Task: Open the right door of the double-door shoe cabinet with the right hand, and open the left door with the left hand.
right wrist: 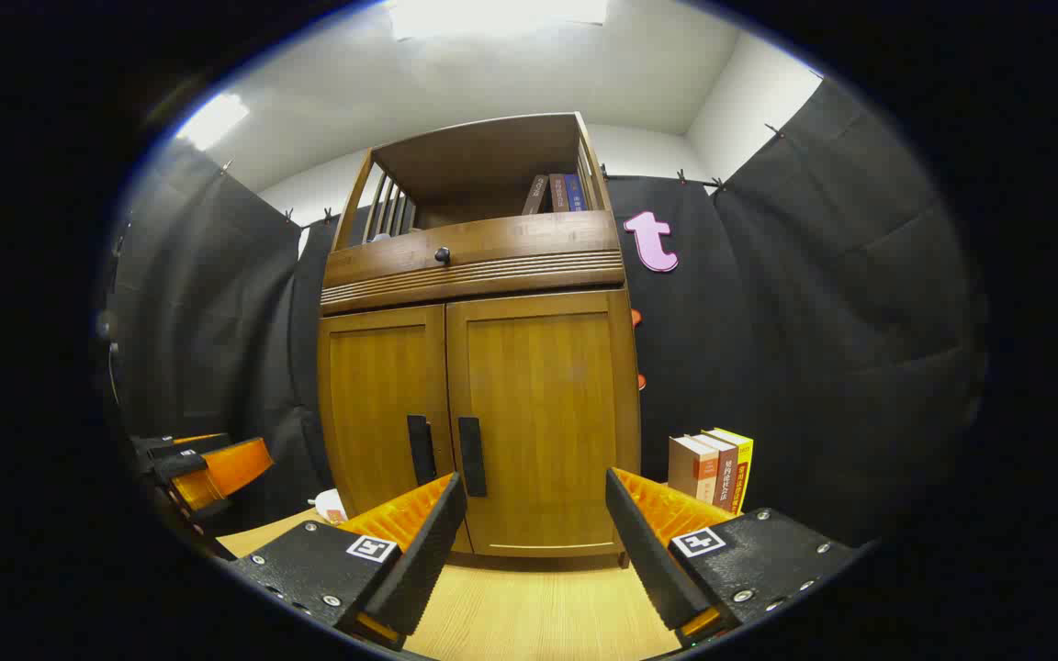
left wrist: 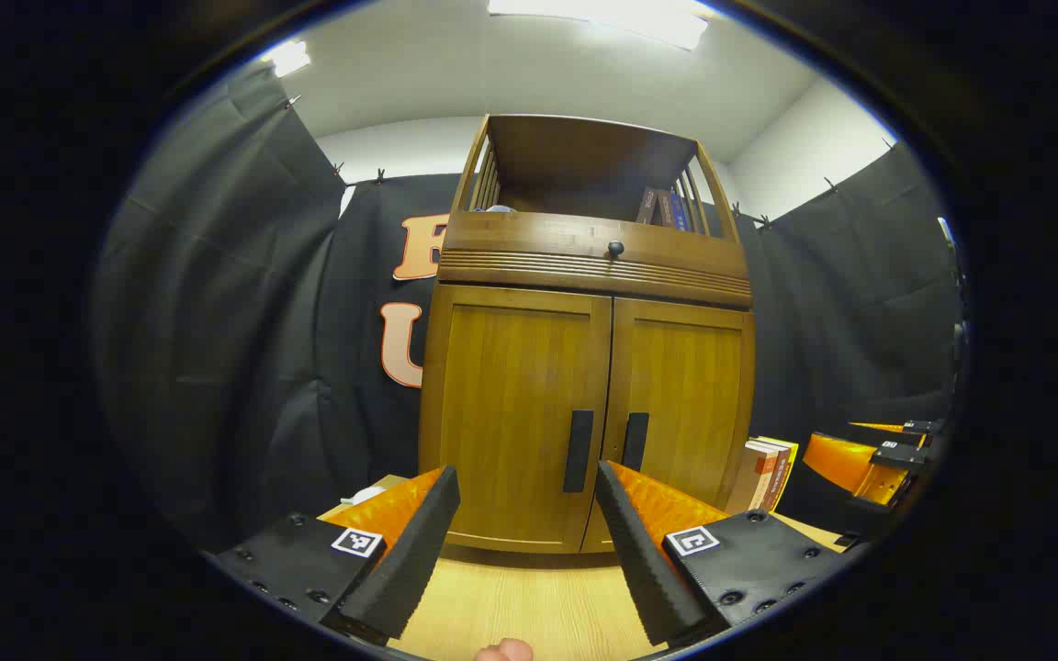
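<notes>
A wooden double-door shoe cabinet point(left wrist: 584, 404) point(right wrist: 483, 413) stands on a light wooden table with both doors closed. The left door point(left wrist: 515, 413) point(right wrist: 382, 404) carries a dark vertical handle point(left wrist: 578, 451) point(right wrist: 418, 450); the right door point(left wrist: 680, 413) point(right wrist: 543, 413) has its own handle point(left wrist: 635, 442) point(right wrist: 471, 456). My left gripper point(left wrist: 526, 514) is open, a short way in front of the left door's handle. My right gripper point(right wrist: 534, 514) is open, in front of the right door, its handle to the left of the gap. Each gripper also appears off to the side of the other's view point(left wrist: 869, 459) point(right wrist: 198, 468).
Above the doors sits a drawer with a round knob point(left wrist: 615, 248) point(right wrist: 442, 255) and an open shelf holding books point(left wrist: 662, 207). Three books point(left wrist: 768, 473) point(right wrist: 711, 470) stand upright right of the cabinet. A white object point(right wrist: 332, 505) lies to its left. Black cloth walls surround the table point(left wrist: 529, 606).
</notes>
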{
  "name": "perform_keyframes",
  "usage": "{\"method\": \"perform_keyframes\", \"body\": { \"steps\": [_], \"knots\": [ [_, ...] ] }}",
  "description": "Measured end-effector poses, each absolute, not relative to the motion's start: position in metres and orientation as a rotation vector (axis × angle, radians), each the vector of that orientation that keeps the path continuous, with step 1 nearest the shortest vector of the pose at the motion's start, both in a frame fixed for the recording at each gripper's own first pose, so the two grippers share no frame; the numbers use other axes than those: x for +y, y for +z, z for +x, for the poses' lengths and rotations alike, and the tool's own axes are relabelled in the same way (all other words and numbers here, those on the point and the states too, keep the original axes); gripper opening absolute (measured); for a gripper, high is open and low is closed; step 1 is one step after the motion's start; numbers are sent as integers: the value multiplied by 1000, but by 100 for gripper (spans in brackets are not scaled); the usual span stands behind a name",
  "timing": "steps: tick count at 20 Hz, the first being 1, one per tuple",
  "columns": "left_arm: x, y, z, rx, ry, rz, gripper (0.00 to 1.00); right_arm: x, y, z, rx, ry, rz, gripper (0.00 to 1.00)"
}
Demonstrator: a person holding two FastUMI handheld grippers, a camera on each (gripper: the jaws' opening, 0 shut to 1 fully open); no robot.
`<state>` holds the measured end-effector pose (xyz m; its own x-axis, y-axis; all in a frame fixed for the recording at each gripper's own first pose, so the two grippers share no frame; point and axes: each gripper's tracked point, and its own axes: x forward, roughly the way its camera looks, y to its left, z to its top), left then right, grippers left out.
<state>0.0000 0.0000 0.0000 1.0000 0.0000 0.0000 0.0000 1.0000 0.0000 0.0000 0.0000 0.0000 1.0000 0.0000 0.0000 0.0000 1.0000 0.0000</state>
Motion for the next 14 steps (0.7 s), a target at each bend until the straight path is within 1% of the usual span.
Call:
{"method": "perform_keyframes", "body": {
  "steps": [1,2,3,4,5,6,8,9,10,11,12,13,14],
  "knots": [
    [1,0,1,1,1,4,93,-2,-1,1,2,-7,2,95],
    [2,-1,3,-1,6,11,96,-4,-2,2,3,-12,10,93],
    [4,1,5,-5,11,15,93,-4,-2,3,2,-13,18,93],
    [4,2,7,-10,11,14,93,-5,-1,4,1,-15,22,97],
    [4,4,9,-13,8,11,92,-7,-1,5,1,-19,22,93],
    [5,4,11,-19,9,9,92,-8,-1,7,0,-21,19,97],
    [5,4,12,-22,10,7,93,-6,0,8,-2,-24,19,89],
    [5,4,12,-20,11,6,93,-5,0,9,-3,-22,21,97],
    [5,3,13,-21,10,4,96,-2,0,9,-4,-22,20,97],
    [4,3,14,-20,8,3,96,-3,0,10,-4,-23,18,97],
    [4,2,15,-19,7,5,92,-3,-1,10,-3,-23,16,93],
    [4,2,15,-19,7,10,92,-2,-1,11,-1,-22,15,97],
    [5,2,15,-19,9,16,92,0,-2,11,0,-19,17,97]
  ]
}}
